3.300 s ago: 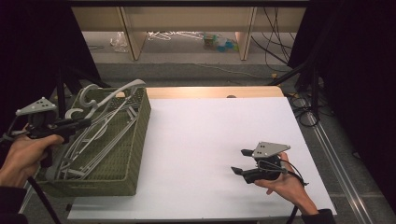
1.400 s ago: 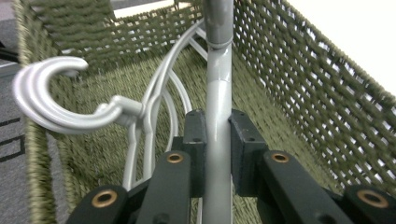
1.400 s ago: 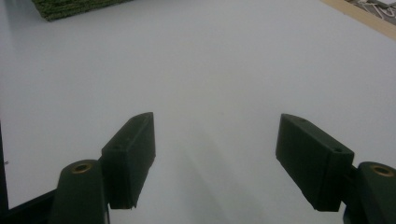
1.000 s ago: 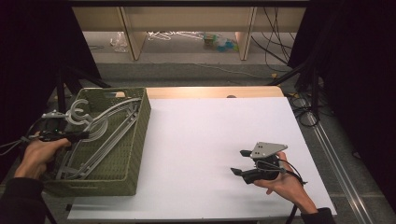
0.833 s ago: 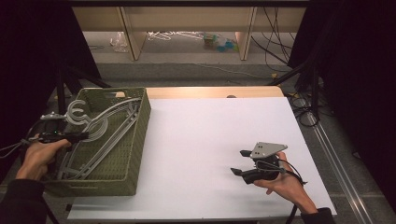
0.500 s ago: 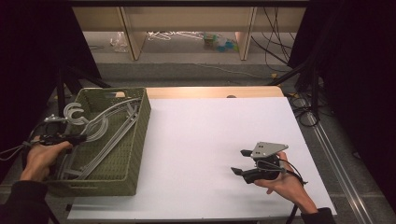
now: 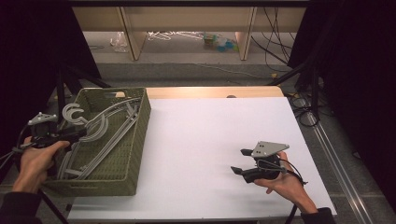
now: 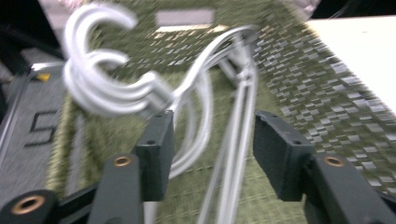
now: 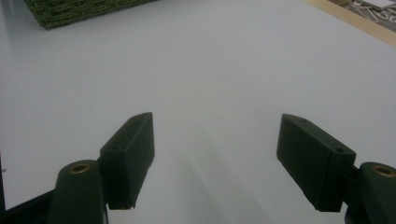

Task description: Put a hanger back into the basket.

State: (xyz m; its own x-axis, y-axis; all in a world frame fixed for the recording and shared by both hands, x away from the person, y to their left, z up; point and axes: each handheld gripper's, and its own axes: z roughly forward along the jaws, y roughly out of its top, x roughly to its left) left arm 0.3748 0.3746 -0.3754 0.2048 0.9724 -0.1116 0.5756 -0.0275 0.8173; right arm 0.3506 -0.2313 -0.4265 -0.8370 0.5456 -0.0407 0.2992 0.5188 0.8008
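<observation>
In the left gripper view, the two black pads of the left gripper point(image 8: 210, 158) are seen well apart, and the jaws have just been opening. Between them pass the thin bars of the grey hangers point(image 8: 233, 140), but the pads do not press on them; one pad point(image 8: 156, 154) stands just under the thick neck of the bundle, and whether it touches there cannot be told because of blur. So the hangers are released. They lie inside the green woven basket point(image 7: 135, 154) at the left of the white table point(image 7: 210, 135). The hooks point(image 7: 72, 114) rise at the basket's left rim, just beside the left gripper point(image 7: 77, 135), and the long axis of the hangers runs from there toward the far right corner of the basket. The left hand point(image 7: 35, 161) is much nearer to them.

The right gripper point(image 7: 240, 163) is held by the right hand point(image 7: 282, 182) low over the table, well apart from the basket, with its jaws wide and nothing between them.

In the left gripper view, a sign like "5" point(image 8: 39, 126) is read on the grey surface outside the basket.
</observation>
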